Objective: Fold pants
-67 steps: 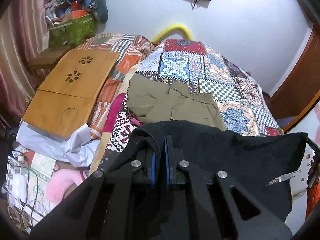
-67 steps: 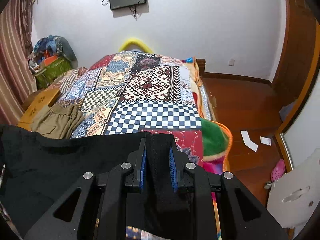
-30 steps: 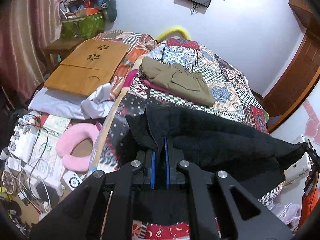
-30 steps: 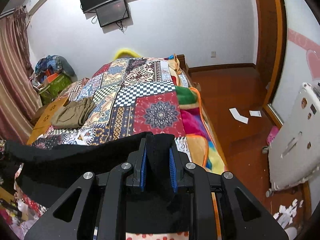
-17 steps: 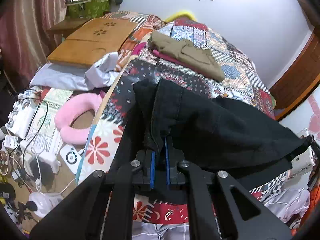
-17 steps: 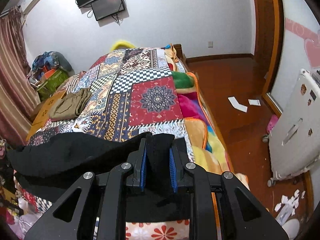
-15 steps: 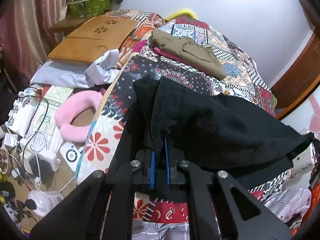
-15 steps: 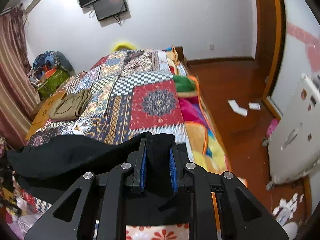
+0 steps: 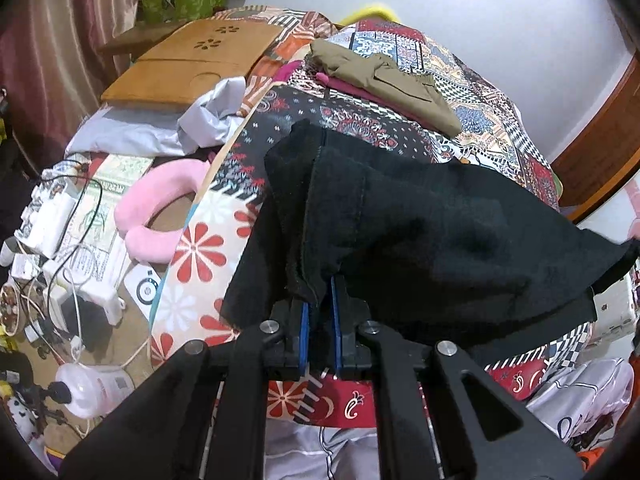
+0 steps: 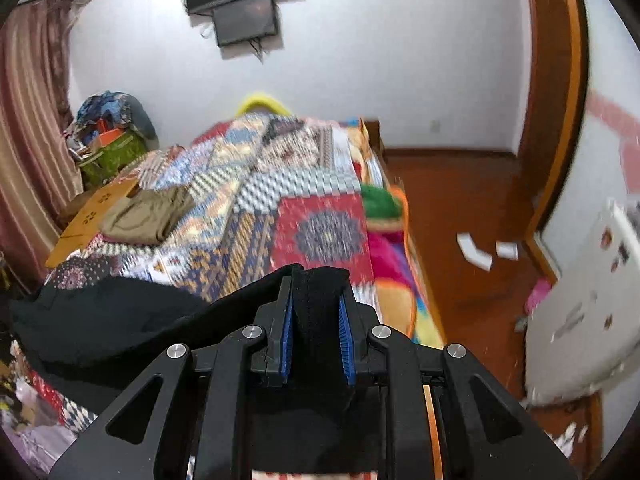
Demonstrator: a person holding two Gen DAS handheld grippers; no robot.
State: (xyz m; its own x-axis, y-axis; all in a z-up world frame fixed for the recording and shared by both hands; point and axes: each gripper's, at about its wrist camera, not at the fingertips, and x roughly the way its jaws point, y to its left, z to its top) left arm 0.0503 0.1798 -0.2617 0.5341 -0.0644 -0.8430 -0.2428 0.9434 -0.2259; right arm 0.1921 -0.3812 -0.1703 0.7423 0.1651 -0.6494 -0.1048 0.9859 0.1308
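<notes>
Black pants (image 9: 440, 232) hang stretched between my two grippers over the near end of the bed. My left gripper (image 9: 319, 312) is shut on one corner of the black cloth, whose seamed edge stands up past the blue pads. At the other end, my right gripper (image 10: 316, 312) is shut on a thick fold of the same black pants (image 10: 100, 328), which trail off to the left in that view. The lower part of the pants sags below the jaws and hides the bed edge under it.
A patchwork bedspread (image 9: 492, 120) covers the bed. Folded olive pants (image 9: 384, 76) lie on a magenta garment further up it. Left of the bed are a wooden lap table (image 9: 192, 64), a pink neck pillow (image 9: 160, 208), cables and a white bottle (image 9: 92, 392). Wooden floor (image 10: 472, 216) lies to the right.
The left gripper has sunk and tipped downward with its corner, so the floor clutter and bed edge fill more of its view. The right gripper has stayed nearly still, still gripping.
</notes>
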